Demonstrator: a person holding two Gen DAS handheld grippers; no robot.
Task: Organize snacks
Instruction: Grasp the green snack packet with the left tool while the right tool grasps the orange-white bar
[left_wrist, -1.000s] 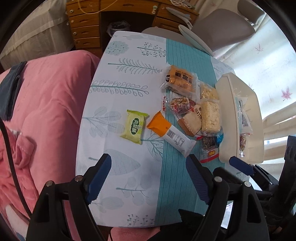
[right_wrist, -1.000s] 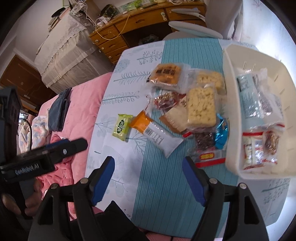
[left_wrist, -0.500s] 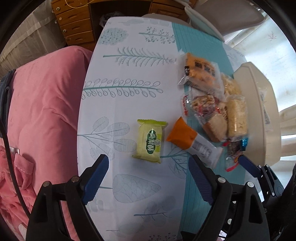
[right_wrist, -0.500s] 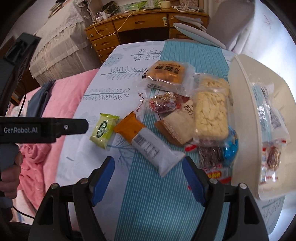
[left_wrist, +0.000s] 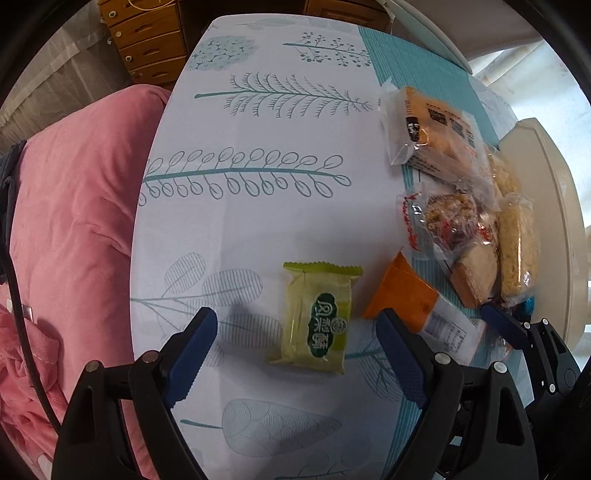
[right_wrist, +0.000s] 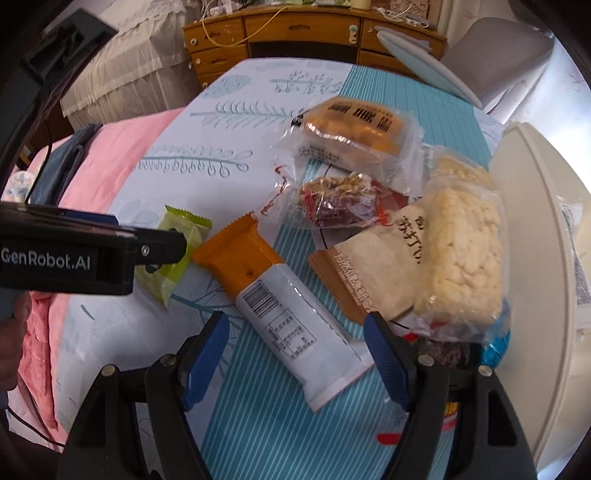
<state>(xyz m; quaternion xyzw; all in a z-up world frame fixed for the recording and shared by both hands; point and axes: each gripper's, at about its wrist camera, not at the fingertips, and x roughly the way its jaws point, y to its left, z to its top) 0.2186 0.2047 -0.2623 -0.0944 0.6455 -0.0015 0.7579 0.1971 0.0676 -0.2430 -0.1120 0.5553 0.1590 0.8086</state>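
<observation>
A surface with a leaf-print cloth holds a spread of loose snacks; a cream basket with a few packets already inside stands at its right edge. The left tool hangs released above a small green snack packet, which lies flat and apart from the rest. Its jaws have just been opening wider, with nothing pressed between them. The right tool hangs released over an orange-and-white snack bar beside the pile. Best approach, likely: lower each tool straight down, straddle the packet across its short side, and clench gently to avoid crushing.
</observation>
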